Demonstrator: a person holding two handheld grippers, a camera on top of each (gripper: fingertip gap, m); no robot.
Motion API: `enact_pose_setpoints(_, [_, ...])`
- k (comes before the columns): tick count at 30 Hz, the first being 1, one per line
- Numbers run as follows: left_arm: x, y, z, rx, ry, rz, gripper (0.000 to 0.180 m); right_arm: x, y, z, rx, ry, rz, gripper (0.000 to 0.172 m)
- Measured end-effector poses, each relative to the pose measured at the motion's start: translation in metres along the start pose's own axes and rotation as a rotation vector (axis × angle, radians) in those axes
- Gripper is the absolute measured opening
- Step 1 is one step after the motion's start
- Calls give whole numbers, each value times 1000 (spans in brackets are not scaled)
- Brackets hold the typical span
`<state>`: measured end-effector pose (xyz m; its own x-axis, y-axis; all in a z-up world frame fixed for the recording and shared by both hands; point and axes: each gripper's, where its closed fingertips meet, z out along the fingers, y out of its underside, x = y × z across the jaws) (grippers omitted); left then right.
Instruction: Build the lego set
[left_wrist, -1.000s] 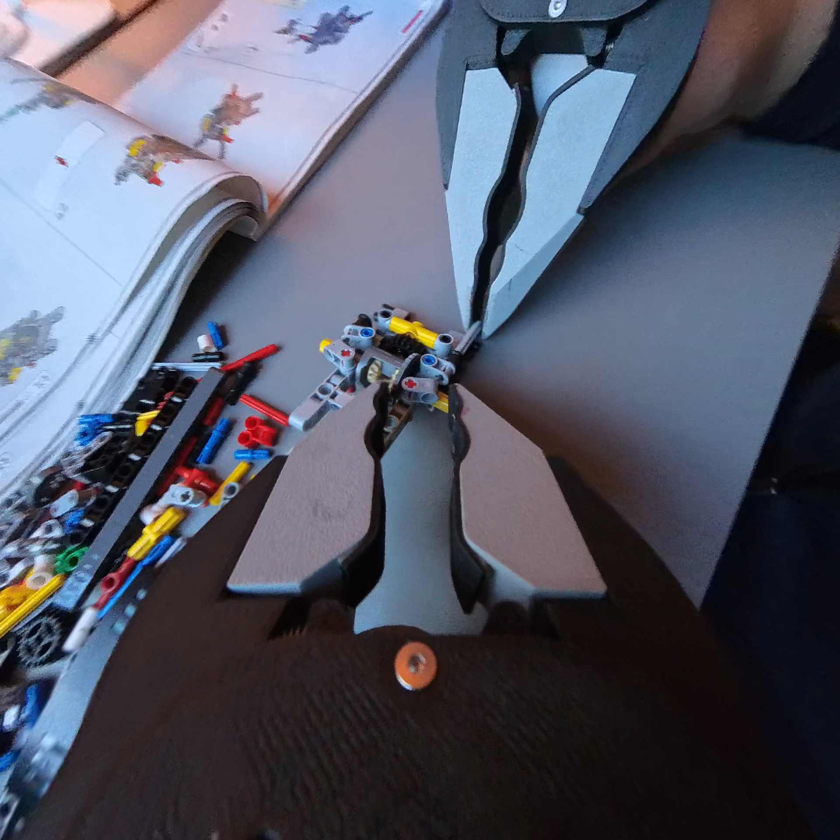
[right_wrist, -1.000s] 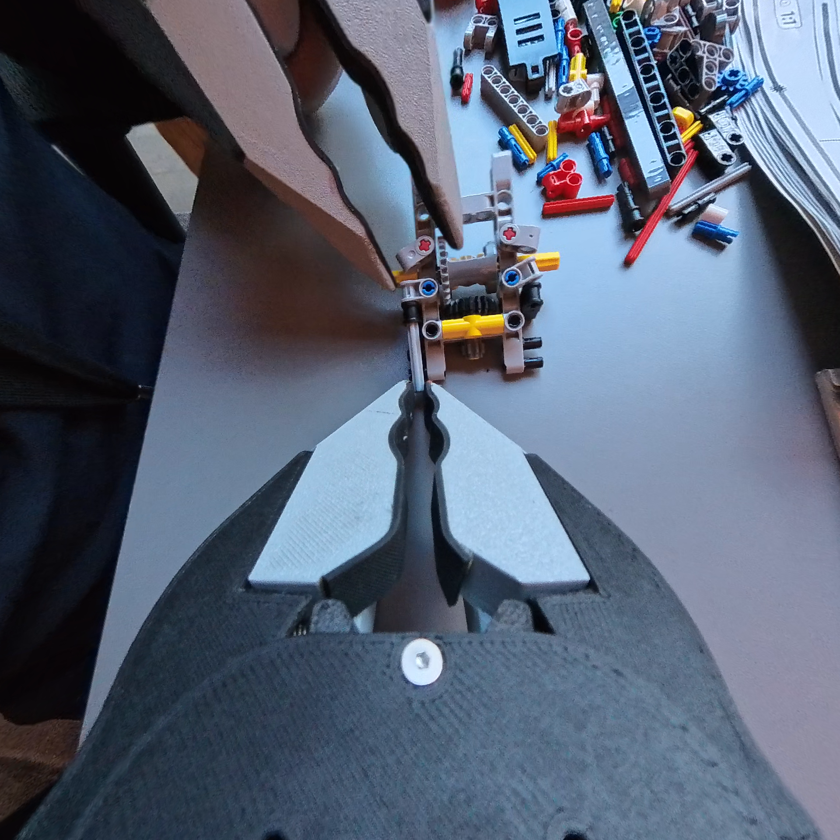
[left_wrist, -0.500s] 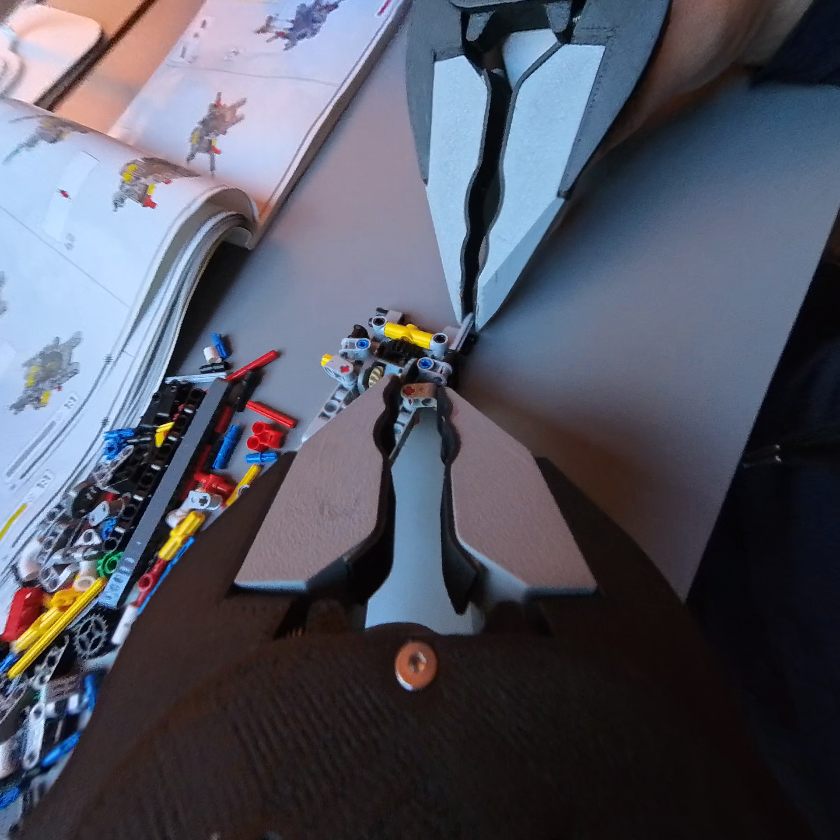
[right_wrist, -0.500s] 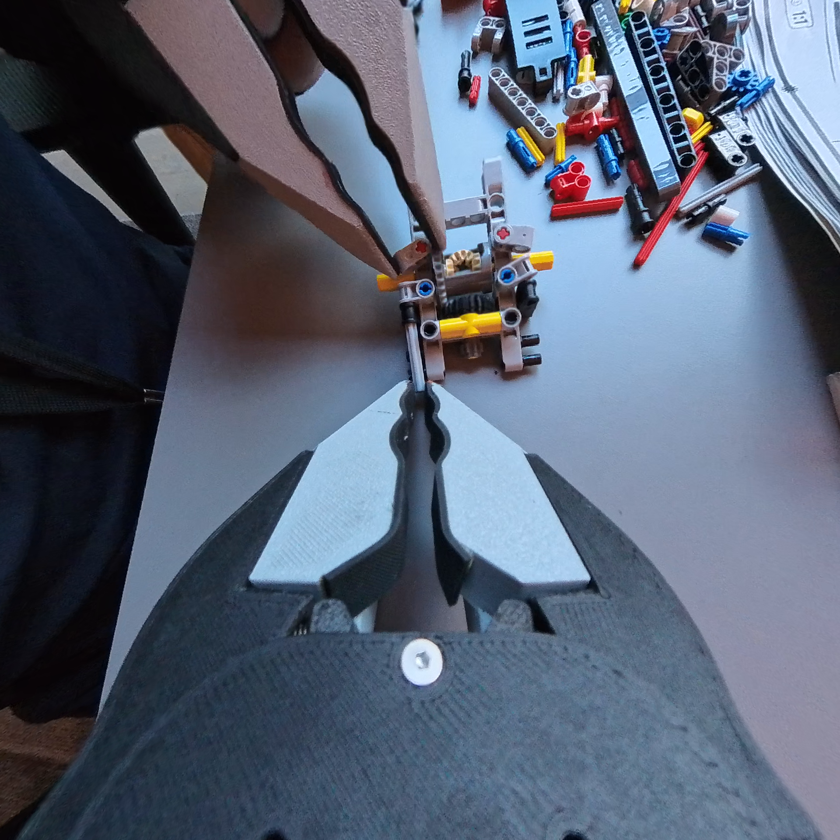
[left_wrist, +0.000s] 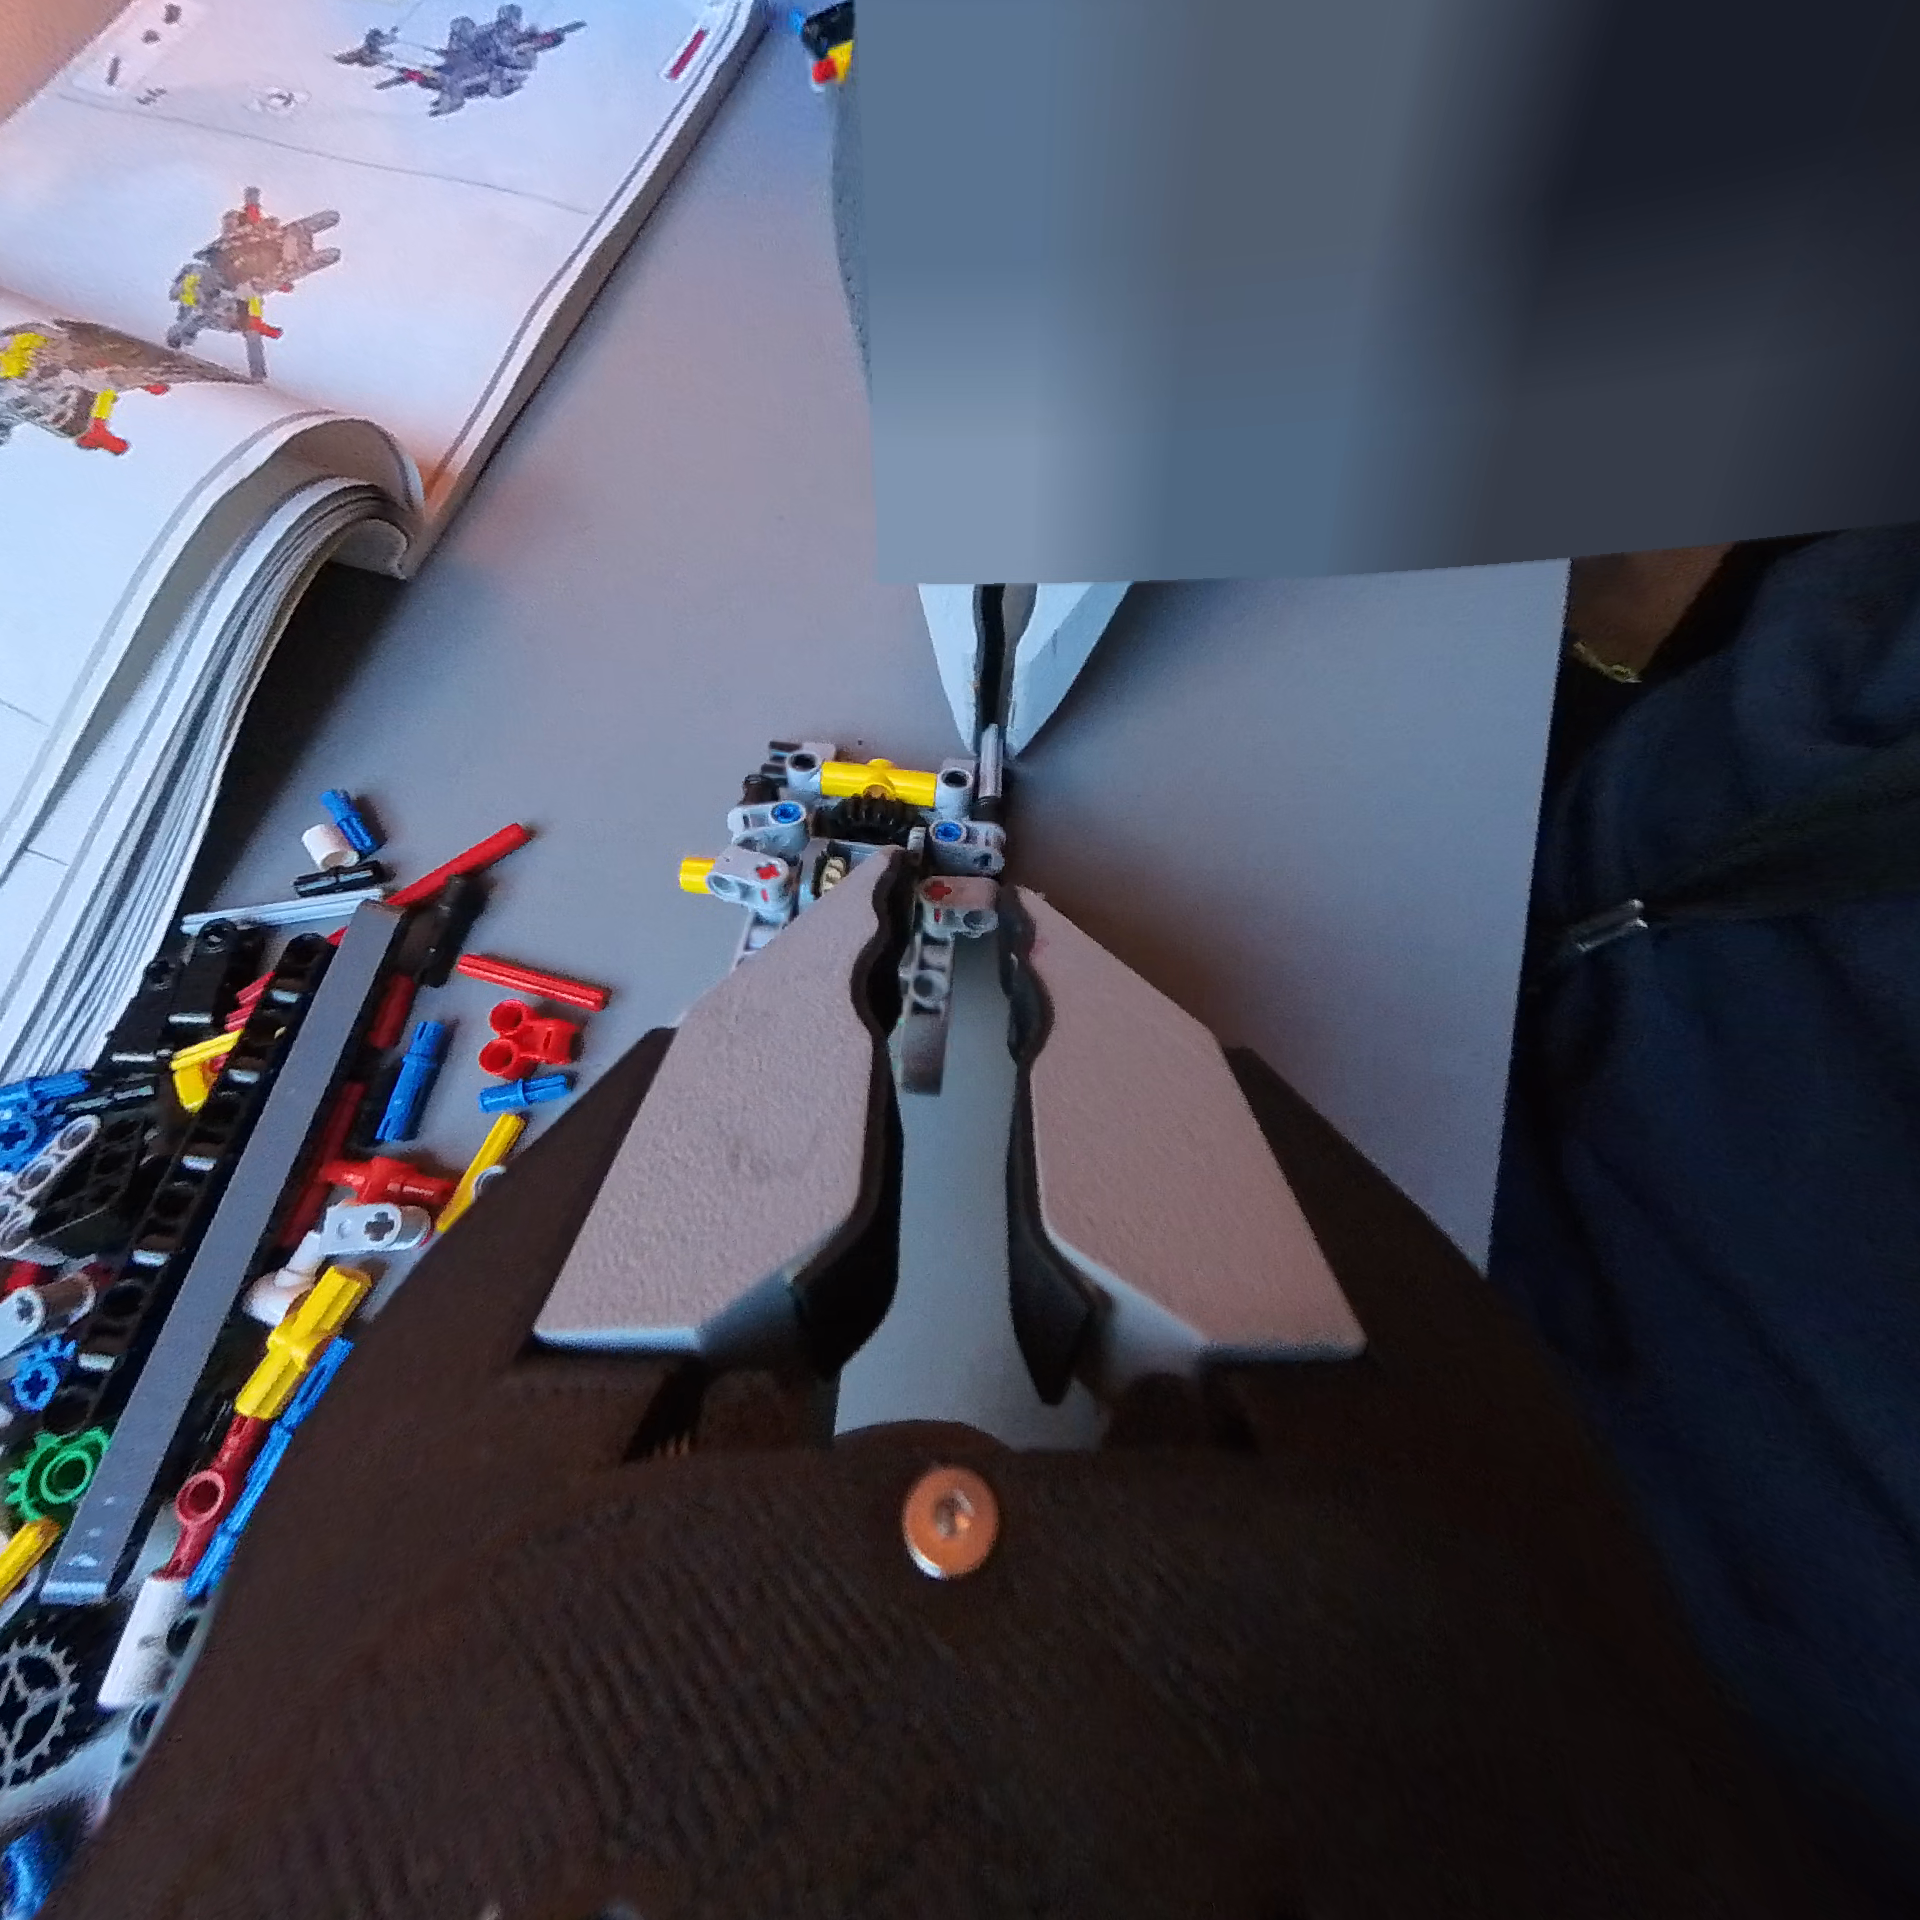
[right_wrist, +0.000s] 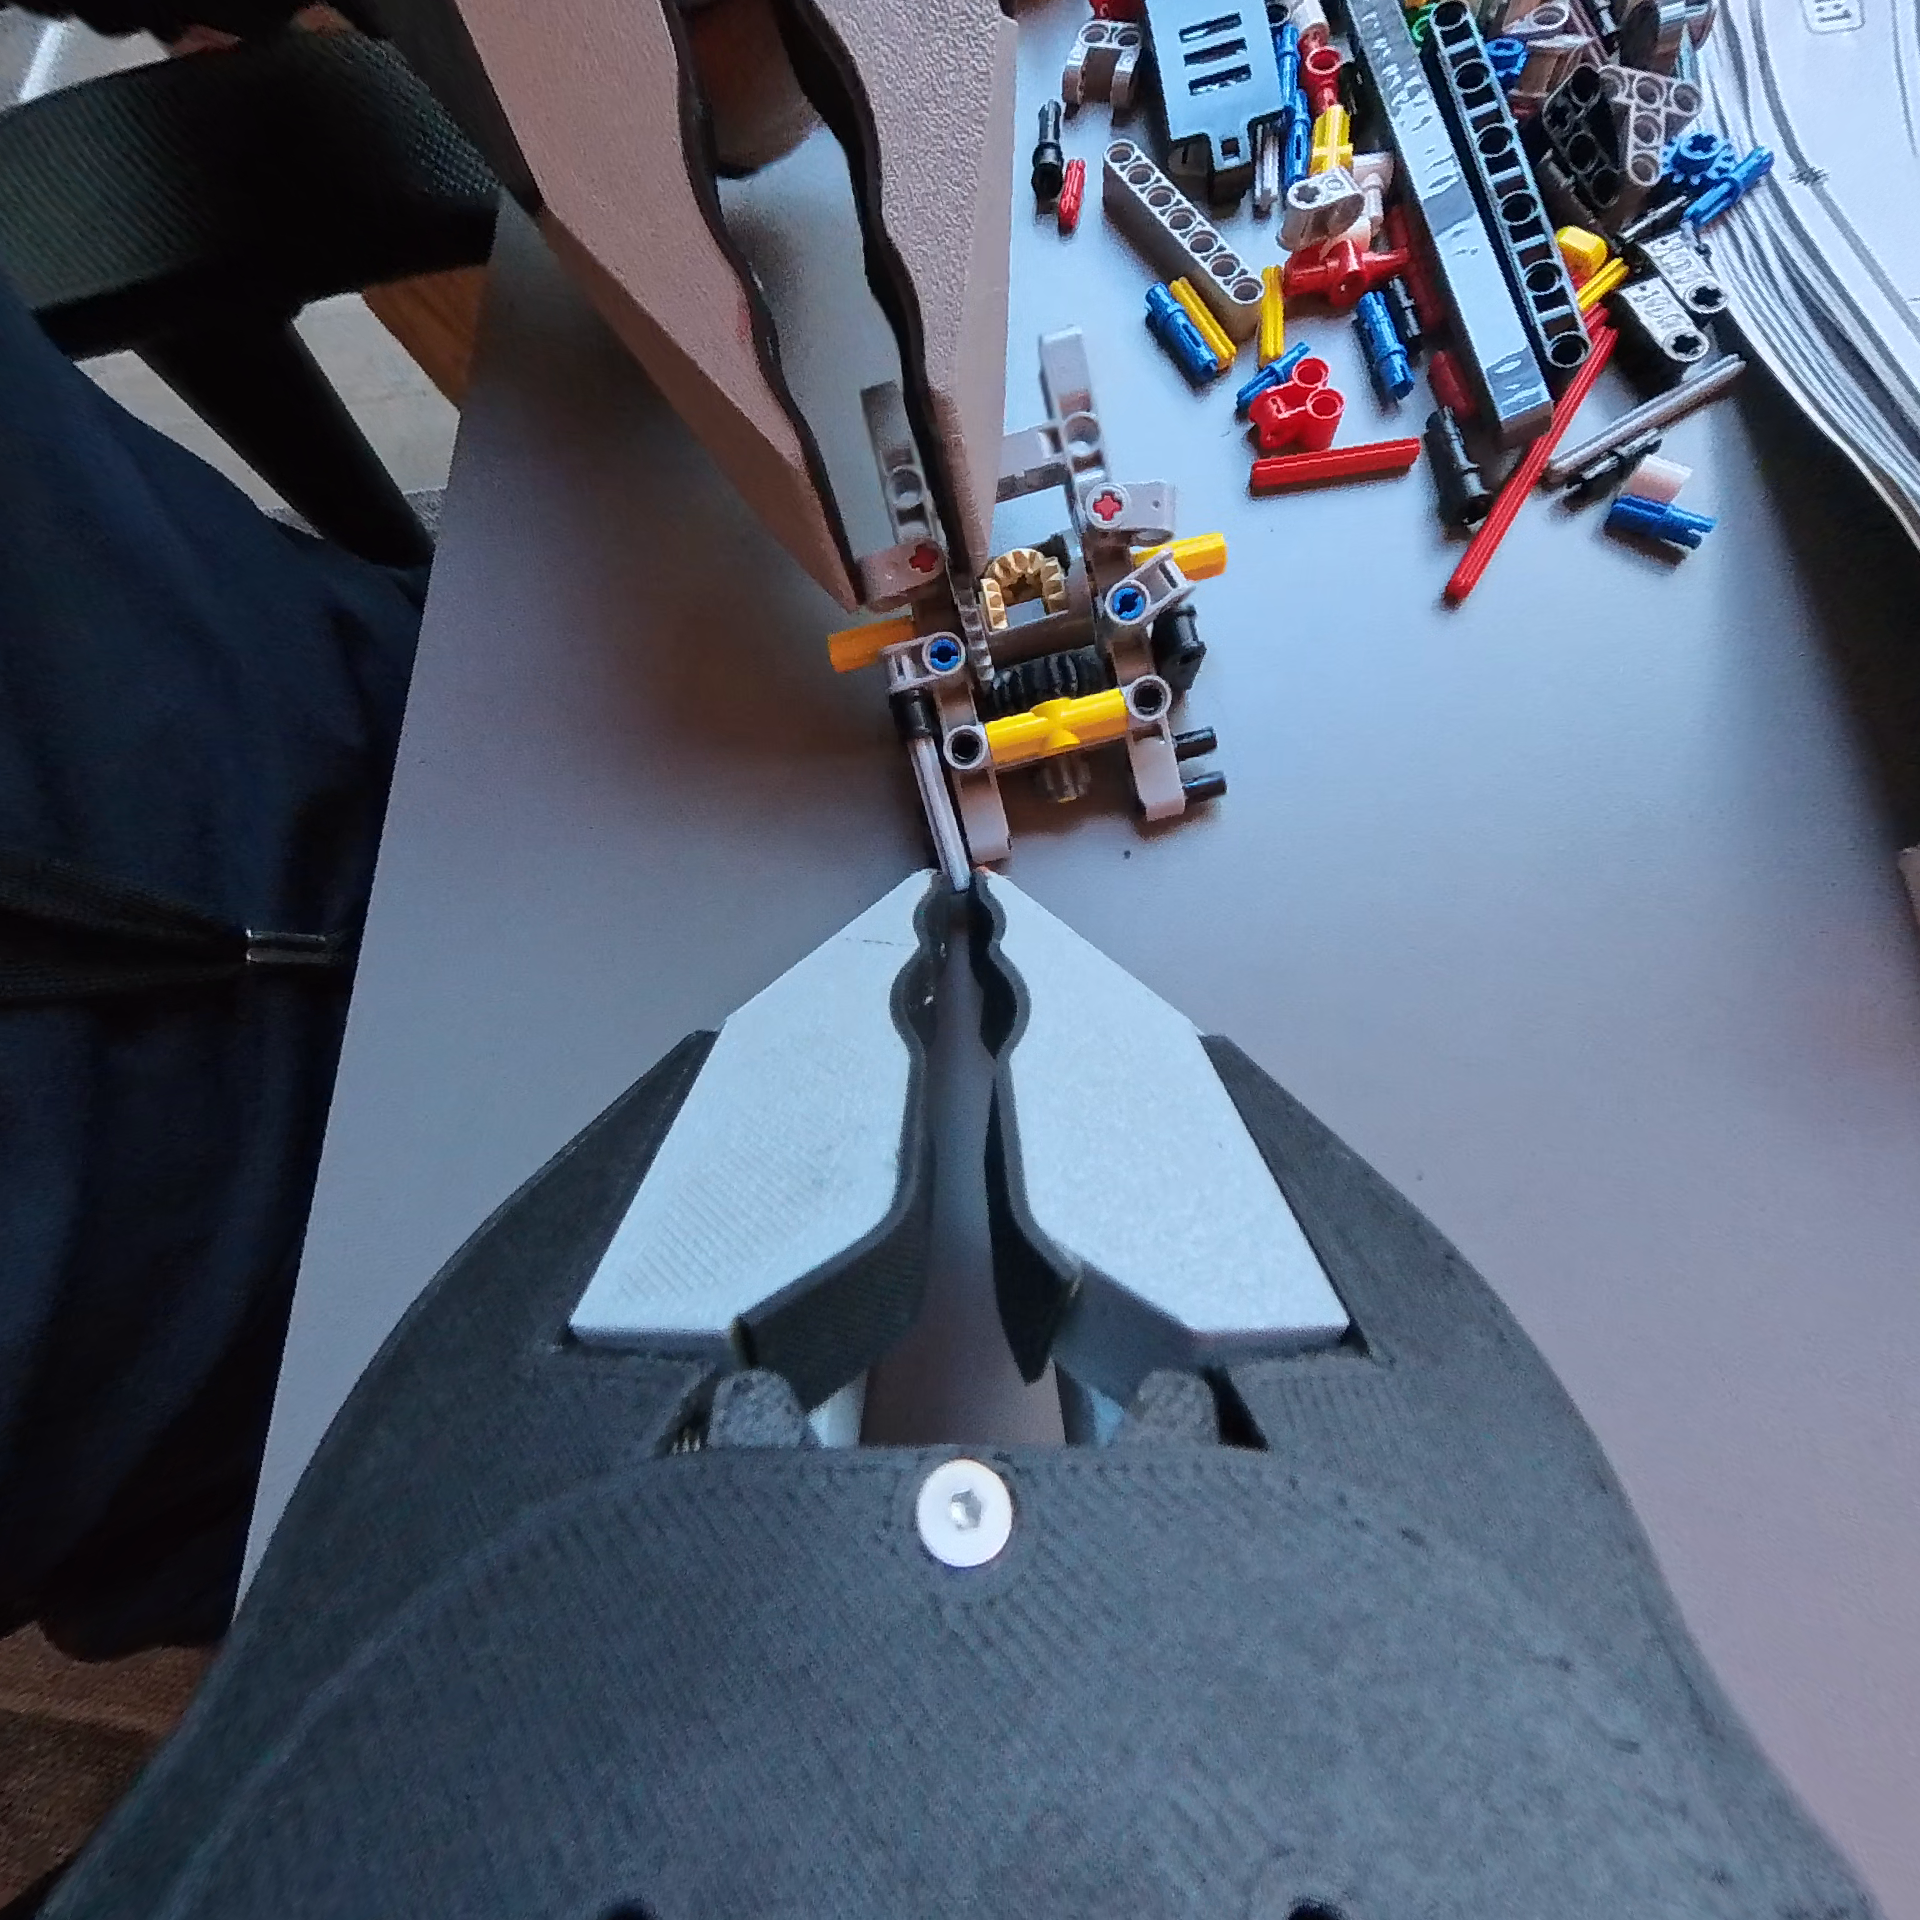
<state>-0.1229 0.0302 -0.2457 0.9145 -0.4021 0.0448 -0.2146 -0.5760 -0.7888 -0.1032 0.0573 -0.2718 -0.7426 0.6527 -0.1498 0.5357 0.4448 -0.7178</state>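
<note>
— Since a second ago, the left tongs (left_wrist: 940, 920) have narrowed onto the grey beam (right_wrist: 906, 488) of the small geared assembly (right_wrist: 1049, 665), clamping it from both sides where before they stood wider around it.

— And the right tongs (right_wrist: 961, 883)?

— Unchanged: pinched together on the tip of a thin grey axle (right_wrist: 938, 805) that runs into the assembly's edge. One gripper seems to steady the frame while the other works the axle, so they face each other across it.

— What lies beyond?

— Loose pieces (right_wrist: 1382, 270), red, blue, yellow and black, sit past the assembly on the grey tabletop (right_wrist: 1507, 987). Farther off lies an open instruction booklet (left_wrist: 208, 312); beside the table's edge, a person's dark clothing and a black chair (right_wrist: 208, 208).
</note>
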Motion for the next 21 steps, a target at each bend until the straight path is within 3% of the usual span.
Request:
enact_pose_setpoints(6, [0,3,-5,5,90,-53,15,0,0,0,6,-4,-4,1])
enact_pose_setpoints(8, [2,5,-7,-1,84,-59,15,-2,0,0,10,-19,-7,1])
enact_pose_setpoints(11, [2,10,-10,-29,10,-19,29,-5,-2,0,20,-38,-11,1])
enact_pose_setpoints(14, [-2,16,-20,-75,-74,49,24,-8,-3,0,28,-52,-12,1])
enact_pose_setpoints(21, [-1,38,-13,-180,-61,91,5,-10,-1,2,9,-47,-39,1])
